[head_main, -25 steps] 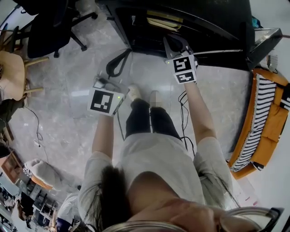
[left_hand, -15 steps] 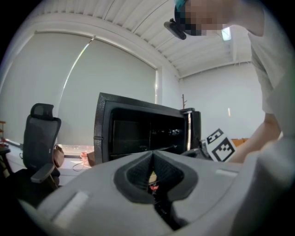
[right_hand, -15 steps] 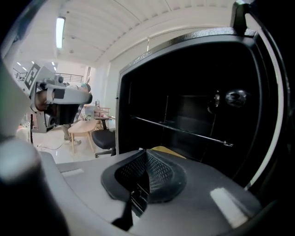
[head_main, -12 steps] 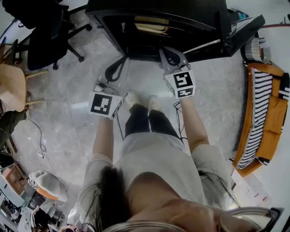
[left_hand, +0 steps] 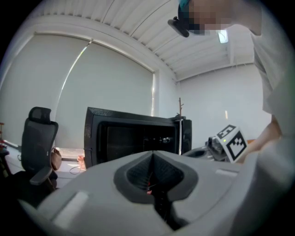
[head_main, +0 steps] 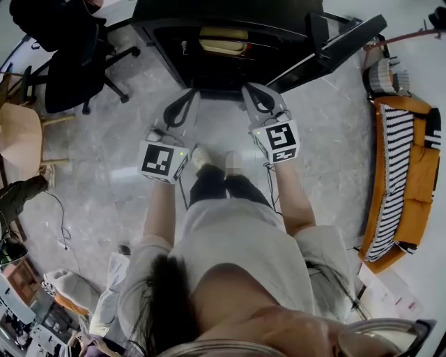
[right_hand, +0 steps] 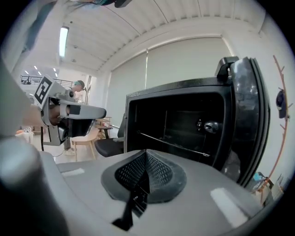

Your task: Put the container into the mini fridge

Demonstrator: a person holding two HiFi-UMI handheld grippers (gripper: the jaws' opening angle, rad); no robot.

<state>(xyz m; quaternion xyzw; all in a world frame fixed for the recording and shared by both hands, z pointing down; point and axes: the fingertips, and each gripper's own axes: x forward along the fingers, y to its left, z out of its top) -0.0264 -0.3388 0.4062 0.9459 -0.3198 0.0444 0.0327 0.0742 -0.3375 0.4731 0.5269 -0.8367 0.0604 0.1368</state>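
Matt grey plastic beside gloss black

The left gripper (left_hand: 152,171) and right gripper (right_hand: 145,170) are smooth matt grey plastic with dark, finely ribbed pads (right_hand: 161,175). The mini fridge (right_hand: 175,90) has a glossy black shell and a thin metal wire shelf (right_hand: 175,144). The floor (head_main: 118,139) looks like polished grey stone.

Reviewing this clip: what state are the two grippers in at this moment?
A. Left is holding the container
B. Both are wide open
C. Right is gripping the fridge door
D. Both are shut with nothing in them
D: each gripper view shows the jaws of the left gripper and the right gripper closed together on nothing, in front of the open mini fridge.
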